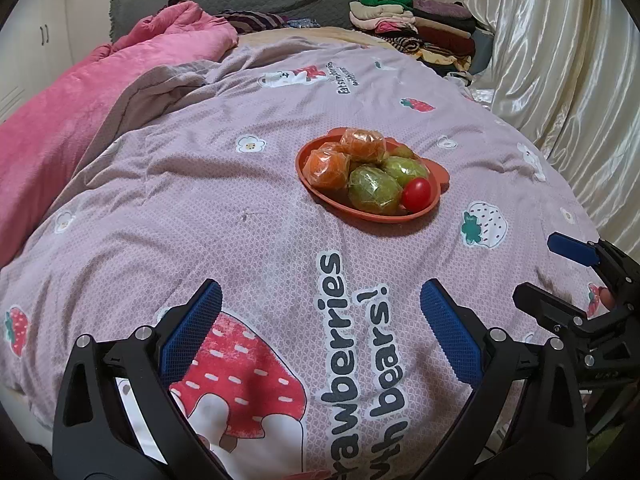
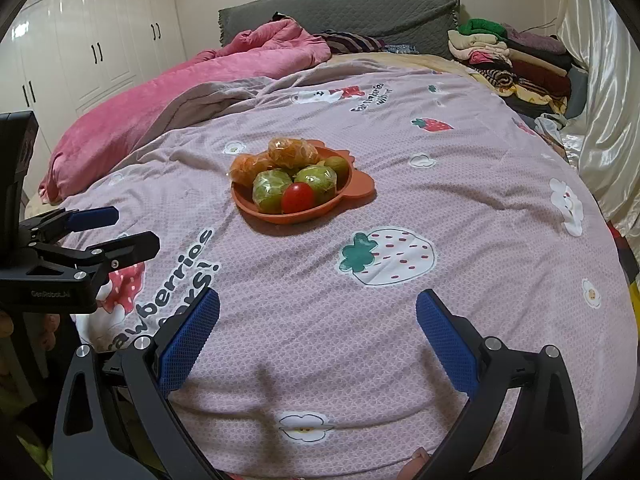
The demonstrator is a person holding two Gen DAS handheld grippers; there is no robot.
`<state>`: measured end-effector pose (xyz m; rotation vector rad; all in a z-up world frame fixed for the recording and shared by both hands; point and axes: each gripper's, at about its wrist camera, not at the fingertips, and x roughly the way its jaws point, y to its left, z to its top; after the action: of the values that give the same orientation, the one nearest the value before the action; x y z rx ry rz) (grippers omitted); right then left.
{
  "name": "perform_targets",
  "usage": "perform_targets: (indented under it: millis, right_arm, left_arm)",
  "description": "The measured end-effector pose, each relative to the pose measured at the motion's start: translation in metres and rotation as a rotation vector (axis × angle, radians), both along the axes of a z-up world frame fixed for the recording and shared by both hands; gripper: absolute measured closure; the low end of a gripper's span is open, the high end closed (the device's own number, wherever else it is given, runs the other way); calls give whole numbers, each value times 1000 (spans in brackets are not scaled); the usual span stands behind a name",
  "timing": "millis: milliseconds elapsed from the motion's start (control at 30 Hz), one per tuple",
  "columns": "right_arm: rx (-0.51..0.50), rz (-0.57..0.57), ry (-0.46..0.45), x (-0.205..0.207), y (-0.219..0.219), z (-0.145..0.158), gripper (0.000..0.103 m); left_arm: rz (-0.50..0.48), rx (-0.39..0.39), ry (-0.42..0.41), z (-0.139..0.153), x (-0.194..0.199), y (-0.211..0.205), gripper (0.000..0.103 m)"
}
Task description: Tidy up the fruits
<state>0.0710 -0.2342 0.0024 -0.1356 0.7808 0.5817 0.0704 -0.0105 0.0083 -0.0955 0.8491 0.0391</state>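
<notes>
Where quilt dimples, oval plate (image 2: pixel 352 192), glossy wrapped fruits (image 2: pixel 272 190)

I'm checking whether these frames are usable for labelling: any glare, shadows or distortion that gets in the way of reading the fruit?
Left wrist view: strong fisheye bend with dark corners; the plastic-wrapped oranges and green fruits show small glints, and the plate is sharp. Right wrist view: same bend; the satin curtain glares at right, a soft shadow lies on the quilt between the jaws, and the tomato is clear.
</notes>
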Motion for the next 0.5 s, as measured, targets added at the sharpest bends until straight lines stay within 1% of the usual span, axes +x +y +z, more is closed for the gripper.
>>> perform_targets:
  millis: [500]
  right_arm:
    - [-3, -5, 2, 0, -2, 0, 5]
  left_arm:
    - [1, -7, 4, 0, 0, 0, 10]
